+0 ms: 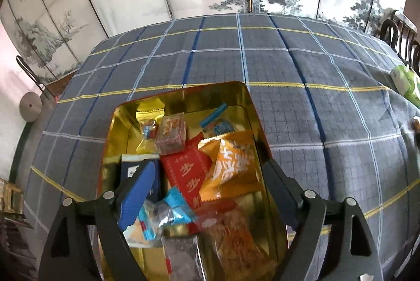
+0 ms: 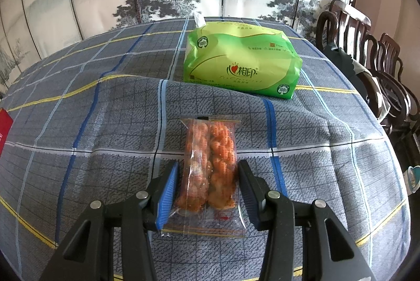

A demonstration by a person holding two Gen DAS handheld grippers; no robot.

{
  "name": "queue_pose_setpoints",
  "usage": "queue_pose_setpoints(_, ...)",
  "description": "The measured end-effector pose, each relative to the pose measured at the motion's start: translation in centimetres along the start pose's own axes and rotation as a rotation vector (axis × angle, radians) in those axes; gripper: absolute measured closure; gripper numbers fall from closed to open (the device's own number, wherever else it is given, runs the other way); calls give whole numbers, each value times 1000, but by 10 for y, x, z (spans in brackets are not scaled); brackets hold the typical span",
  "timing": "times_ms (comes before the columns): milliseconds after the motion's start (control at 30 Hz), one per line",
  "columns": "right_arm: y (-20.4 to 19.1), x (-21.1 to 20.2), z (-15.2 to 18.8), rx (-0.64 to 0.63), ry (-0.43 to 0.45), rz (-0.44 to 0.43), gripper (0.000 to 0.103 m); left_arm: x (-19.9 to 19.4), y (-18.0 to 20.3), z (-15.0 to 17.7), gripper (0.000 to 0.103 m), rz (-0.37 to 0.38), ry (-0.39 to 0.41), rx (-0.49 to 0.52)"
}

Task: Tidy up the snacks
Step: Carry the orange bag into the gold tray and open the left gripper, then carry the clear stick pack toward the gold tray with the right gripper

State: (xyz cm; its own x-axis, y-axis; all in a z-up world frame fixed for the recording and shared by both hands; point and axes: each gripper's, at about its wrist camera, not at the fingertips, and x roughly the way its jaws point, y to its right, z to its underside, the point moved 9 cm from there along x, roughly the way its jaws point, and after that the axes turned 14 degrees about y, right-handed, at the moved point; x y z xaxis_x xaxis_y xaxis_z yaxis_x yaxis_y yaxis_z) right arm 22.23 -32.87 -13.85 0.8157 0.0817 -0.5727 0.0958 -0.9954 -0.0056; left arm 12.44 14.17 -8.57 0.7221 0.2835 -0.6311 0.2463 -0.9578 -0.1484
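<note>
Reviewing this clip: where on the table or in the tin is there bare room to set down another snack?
The checked tablecloth lies bare between the gold tin and the folding screen, and right of the tin. More bare cloth lies left of the tissue pack and the clear snack packet. The tin is crowded; only its far left corner shows bare gold.

Count of items on the checked cloth

One gold tin (image 1: 244,97) holds about nine snack packets (image 1: 189,173), some overlapping, so the tally is rough. One clear packet of orange twists (image 2: 210,163) lies apart on the tablecloth (image 2: 78,123). One green tissue pack (image 2: 244,63). Two dark wooden chairs (image 2: 367,44) at least.
</note>
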Motion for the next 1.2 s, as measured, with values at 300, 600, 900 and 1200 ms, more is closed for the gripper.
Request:
queue_pose_setpoints(300, -8, -5, 2, 20, -32, -30, 65, -23, -2, 10, 17, -21, 18, 37)
queue_pose_setpoints(600, -29, -25, 15, 72, -24, -70, 65, -38, -8, 23, 17, -19, 23, 35)
queue_pose_setpoints(900, -64, -55, 25, 100, -6, -138, 65, -52, -19, 39, 16, -17, 12, 11)
queue_pose_setpoints(1200, -122, -82, 22, 74, 22, -240, 65, -63, -30, 54, 15, -17, 14, -20)
